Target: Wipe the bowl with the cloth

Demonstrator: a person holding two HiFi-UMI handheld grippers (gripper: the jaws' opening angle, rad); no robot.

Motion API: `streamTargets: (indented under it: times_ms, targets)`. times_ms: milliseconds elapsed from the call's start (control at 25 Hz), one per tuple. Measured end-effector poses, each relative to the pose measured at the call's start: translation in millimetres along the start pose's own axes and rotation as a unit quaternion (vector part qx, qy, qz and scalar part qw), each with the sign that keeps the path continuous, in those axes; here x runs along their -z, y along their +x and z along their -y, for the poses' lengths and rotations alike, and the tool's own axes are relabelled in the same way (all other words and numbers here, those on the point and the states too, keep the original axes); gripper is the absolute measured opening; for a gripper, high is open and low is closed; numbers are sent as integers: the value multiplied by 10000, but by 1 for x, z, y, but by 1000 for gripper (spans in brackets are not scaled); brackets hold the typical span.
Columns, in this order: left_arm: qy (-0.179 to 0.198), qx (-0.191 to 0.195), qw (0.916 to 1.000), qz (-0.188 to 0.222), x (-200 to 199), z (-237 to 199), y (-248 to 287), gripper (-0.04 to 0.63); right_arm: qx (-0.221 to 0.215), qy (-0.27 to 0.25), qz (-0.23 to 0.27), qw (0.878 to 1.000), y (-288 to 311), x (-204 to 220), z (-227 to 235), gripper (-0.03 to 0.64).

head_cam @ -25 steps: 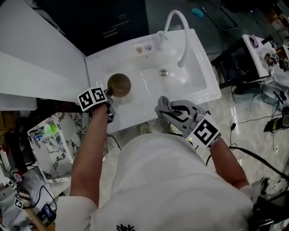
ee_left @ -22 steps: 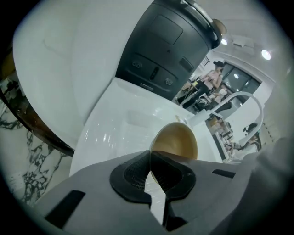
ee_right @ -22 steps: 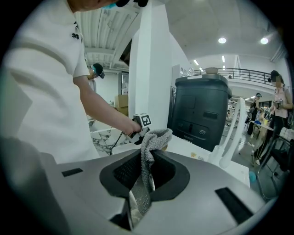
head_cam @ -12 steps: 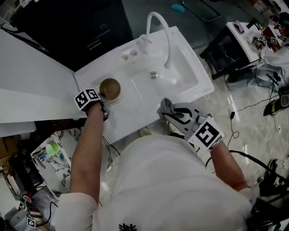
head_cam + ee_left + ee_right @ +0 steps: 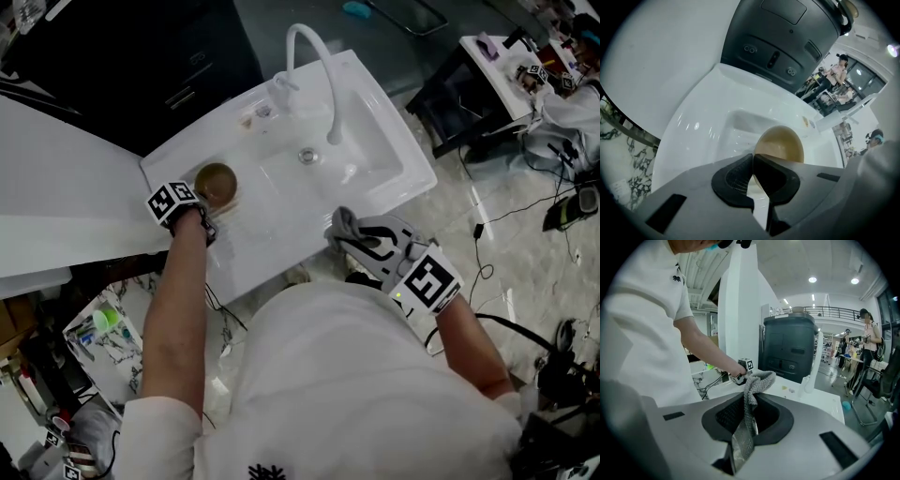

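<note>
Left tongs [image 5: 753, 155] are pinching the near rim of the bowl [image 5: 782, 143], likely light, rigid and slippery. Right tongs [image 5: 749, 401] are clamping the limp cloth [image 5: 759, 379], which is flopping beyond their tips.

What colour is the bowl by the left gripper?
Brown, with a yellowish tan inside. The bowl shows best in the left gripper view.

White sink unit [image 5: 277, 230] with curved faucet [image 5: 315, 58], brown bowl [image 5: 216, 181] on its flat left side.
</note>
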State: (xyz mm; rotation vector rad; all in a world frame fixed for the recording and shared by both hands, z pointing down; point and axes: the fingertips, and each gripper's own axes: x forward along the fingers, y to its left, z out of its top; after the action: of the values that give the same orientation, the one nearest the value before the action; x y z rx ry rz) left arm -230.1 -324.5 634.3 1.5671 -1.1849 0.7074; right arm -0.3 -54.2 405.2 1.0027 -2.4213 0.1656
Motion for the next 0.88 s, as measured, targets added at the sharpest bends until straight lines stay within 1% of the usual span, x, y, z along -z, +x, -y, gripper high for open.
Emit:
streamTargets:
  times_ms: [80, 120, 160, 200, 440, 720, 800, 880]
  targets:
    - [57, -49, 10000, -8, -2, 3, 1, 20, -37, 1, -7, 10000, -1, 1, 3, 46]
    - [95, -65, 9999, -5, -3, 4, 1, 31, -64, -3, -15, 10000, -1, 1, 5, 46]
    - [142, -84, 9999, 1, -5, 5, 2, 66, -94, -7, -21, 10000, -1, 1, 6, 46]
    - [192, -109, 9998, 10, -6, 5, 2, 87, -124, -17, -22, 9999, -1, 0, 7, 46]
    - [267, -255, 9992, 182, -7, 10, -7, 100, -317, -151, 50, 9994, -7, 2, 19, 46]
    - [300, -454, 9961, 688, -11, 12, -34, 101, -606, -342, 145, 9975, -16, 6, 32, 46]
    - [418, -507, 9942, 846, -10, 16, -45, 101, -704, -398, 185, 9966, -19, 6, 36, 46]
    - [565, -481, 9917, 1046, -7, 24, -57, 100, -809, -476, 241, 9953, -23, 6, 40, 46]
